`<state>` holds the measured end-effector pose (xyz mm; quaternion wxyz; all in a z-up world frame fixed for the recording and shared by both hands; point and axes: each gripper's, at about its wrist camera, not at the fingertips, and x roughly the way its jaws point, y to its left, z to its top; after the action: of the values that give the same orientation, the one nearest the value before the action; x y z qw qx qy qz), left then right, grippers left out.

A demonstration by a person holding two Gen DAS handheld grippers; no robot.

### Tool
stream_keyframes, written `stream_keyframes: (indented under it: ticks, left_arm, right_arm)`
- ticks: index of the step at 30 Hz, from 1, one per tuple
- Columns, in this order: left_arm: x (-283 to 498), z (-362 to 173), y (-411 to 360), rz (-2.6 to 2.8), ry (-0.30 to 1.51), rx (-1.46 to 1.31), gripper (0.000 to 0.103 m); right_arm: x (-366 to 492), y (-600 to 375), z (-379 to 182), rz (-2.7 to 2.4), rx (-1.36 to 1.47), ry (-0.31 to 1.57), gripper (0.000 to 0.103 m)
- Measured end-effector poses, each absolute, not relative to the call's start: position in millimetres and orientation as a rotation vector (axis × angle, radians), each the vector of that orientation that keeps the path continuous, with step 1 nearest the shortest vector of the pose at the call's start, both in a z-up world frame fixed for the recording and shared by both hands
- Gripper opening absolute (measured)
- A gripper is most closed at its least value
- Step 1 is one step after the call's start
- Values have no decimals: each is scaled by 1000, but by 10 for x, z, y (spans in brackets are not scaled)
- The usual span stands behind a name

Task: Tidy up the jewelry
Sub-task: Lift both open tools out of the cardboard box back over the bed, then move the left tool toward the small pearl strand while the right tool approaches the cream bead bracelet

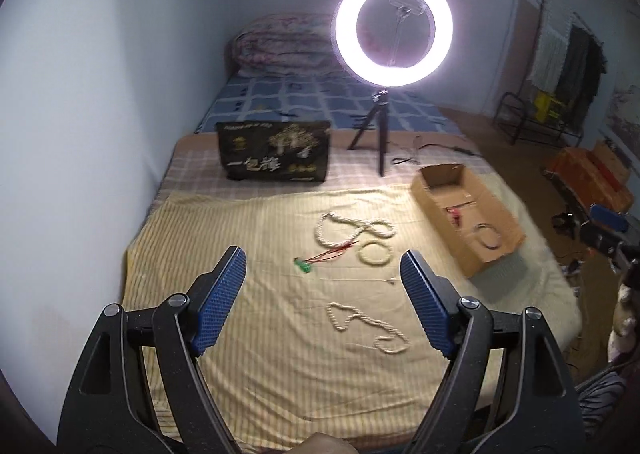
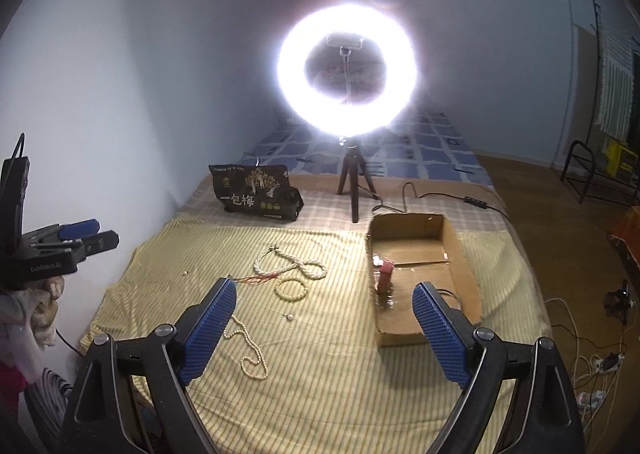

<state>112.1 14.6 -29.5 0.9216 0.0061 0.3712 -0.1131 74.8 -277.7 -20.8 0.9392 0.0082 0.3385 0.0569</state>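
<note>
Jewelry lies on a yellow striped cloth [image 1: 260, 334] on a bed. A thick twisted bead necklace [image 1: 352, 232] [image 2: 290, 260], a bead bracelet [image 1: 375, 253] [image 2: 291, 289], a red cord with a green pendant [image 1: 304, 265] and a thin pearl necklace [image 1: 368, 324] [image 2: 248, 350] lie apart. An open cardboard box [image 1: 496, 258] [image 2: 400, 336] at the right holds a red item [image 2: 386, 274] and a dark ring [image 1: 489, 236]. My left gripper [image 1: 322, 274] is open and empty above the cloth. My right gripper [image 2: 324, 308] is open and empty, near the box.
A lit ring light on a tripod [image 1: 394, 28] [image 2: 348, 72] stands behind the cloth, its cable [image 2: 440, 196] trailing right. A black snack bag [image 1: 274, 150] [image 2: 258, 198] stands at the back left. A wall runs along the left. Cables and a power strip [image 2: 600, 366] lie on the floor.
</note>
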Motion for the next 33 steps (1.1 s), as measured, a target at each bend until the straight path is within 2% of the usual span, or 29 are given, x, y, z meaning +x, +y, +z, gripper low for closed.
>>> stream_keyframes:
  ticks: [13, 23, 33]
  left_arm:
    - [1465, -1131, 340, -181, 877, -49, 82]
    - [1788, -1599, 429, -157, 988, -109, 82]
    - [1762, -1861, 191, -132, 1031, 6, 82]
  right_arm:
    - [1478, -2460, -913, 160, -33, 736, 91]
    - [1930, -2510, -1472, 213, -17, 886, 89]
    - [2132, -2512, -1652, 233, -44, 924, 89]
